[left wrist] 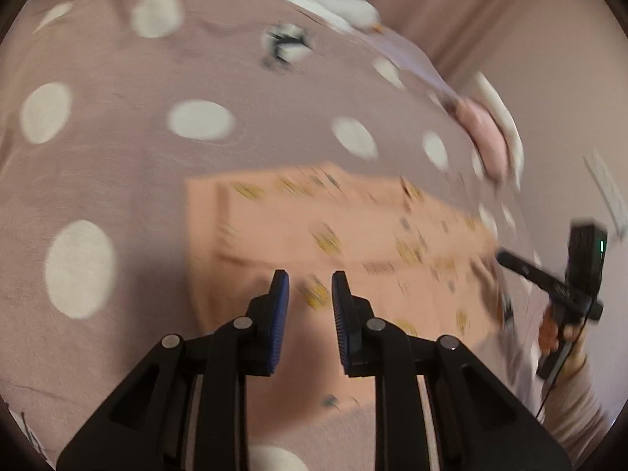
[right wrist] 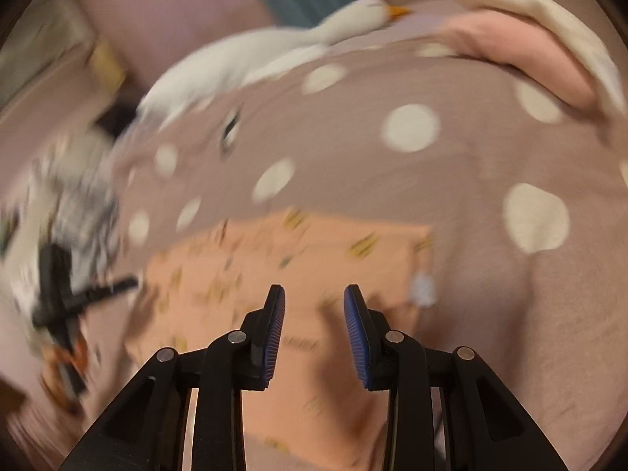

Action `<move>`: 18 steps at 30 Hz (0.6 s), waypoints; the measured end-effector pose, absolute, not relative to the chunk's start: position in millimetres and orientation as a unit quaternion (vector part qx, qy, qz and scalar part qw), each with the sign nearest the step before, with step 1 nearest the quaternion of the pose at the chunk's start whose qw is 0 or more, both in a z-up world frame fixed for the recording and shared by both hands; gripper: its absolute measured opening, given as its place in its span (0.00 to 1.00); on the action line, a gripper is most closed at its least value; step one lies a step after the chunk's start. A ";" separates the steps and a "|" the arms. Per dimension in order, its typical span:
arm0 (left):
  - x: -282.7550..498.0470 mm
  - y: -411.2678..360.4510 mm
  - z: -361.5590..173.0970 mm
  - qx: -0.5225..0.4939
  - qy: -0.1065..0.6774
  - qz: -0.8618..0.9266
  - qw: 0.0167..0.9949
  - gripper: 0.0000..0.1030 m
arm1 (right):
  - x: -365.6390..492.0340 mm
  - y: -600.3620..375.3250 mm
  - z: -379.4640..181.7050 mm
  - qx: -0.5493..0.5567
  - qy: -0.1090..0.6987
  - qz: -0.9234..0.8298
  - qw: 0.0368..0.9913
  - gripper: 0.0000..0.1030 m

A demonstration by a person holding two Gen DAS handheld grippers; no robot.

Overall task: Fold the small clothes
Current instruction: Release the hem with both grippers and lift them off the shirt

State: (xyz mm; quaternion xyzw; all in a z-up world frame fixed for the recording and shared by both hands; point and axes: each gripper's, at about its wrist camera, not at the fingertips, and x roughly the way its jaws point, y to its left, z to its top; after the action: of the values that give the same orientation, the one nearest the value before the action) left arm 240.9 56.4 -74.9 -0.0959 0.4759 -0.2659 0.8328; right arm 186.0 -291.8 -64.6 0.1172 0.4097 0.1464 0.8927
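A peach garment (left wrist: 333, 216) with small yellow and dark prints lies folded flat on a mauve bedspread with white dots (left wrist: 117, 149). My left gripper (left wrist: 310, 274) hovers over the garment's near part, open, with a narrow gap and nothing pinched. In the right wrist view the same garment (right wrist: 274, 259) lies under my right gripper (right wrist: 314, 288), which is also open with no cloth between its blue pads. A white label (right wrist: 422, 288) shows at the garment's right edge. Both views are blurred.
A white plush goose (right wrist: 274, 51) lies at the far edge of the bedspread (right wrist: 451, 180). A pink and cream cushion (right wrist: 530, 47) sits far right. A grey patterned cloth (right wrist: 78, 188) is at the left. A hand (left wrist: 549, 337) grips the other tool's black body (left wrist: 581, 259).
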 end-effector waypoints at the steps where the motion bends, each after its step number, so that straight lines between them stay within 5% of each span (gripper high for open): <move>1: 238.7 47.5 -80.3 -0.078 0.483 -0.269 0.830 0.20 | 187.0 -281.6 -69.1 0.100 0.417 0.155 0.890 0.27; 6: 255.4 19.3 -109.6 -0.031 0.508 -0.245 0.825 0.20 | 211.1 -242.4 -100.2 0.023 0.466 0.151 0.871 0.23; 18: 347.2 27.3 -85.4 -0.185 0.473 -0.189 0.840 0.20 | 293.8 -253.6 -69.5 0.070 0.402 0.078 0.910 0.23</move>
State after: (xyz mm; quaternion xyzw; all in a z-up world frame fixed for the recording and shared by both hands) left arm 347.2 27.3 -85.3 -0.1850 0.4730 -0.1893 0.8403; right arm 293.8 -253.6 -69.5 0.0701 0.4019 0.0781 0.9096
